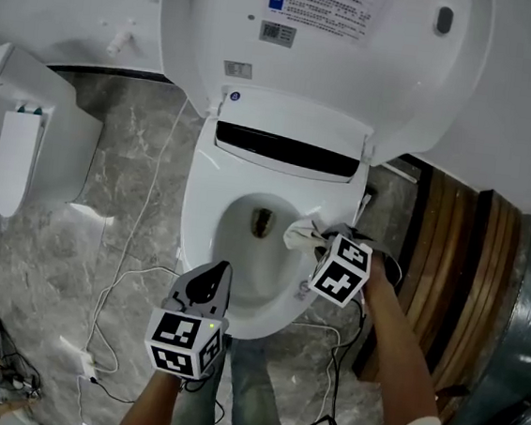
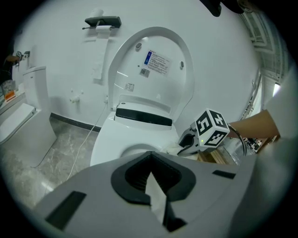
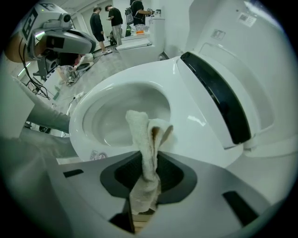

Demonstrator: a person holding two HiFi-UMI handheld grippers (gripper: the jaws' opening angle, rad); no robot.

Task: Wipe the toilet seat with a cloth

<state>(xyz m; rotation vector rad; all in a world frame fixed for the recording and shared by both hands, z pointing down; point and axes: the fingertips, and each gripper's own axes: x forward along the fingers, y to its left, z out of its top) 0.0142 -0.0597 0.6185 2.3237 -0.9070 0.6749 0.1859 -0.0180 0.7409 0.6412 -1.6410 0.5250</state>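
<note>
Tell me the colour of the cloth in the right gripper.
Off-white cloth with a brown stain; right gripper view.

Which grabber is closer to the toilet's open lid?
Right. The right gripper, clamping the cloth, is over the seat's side near the lid; the left gripper hangs at the seat's front.

The left gripper (image 1: 214, 275) is held low in front of the person, angled forward and down, its jaws pressed together with nothing between them. The right gripper (image 1: 322, 243) points steeply downward, its jaws clamped on a white cloth (image 3: 145, 139). The bare right forearm (image 1: 401, 336) reaches in from the lower right.
</note>
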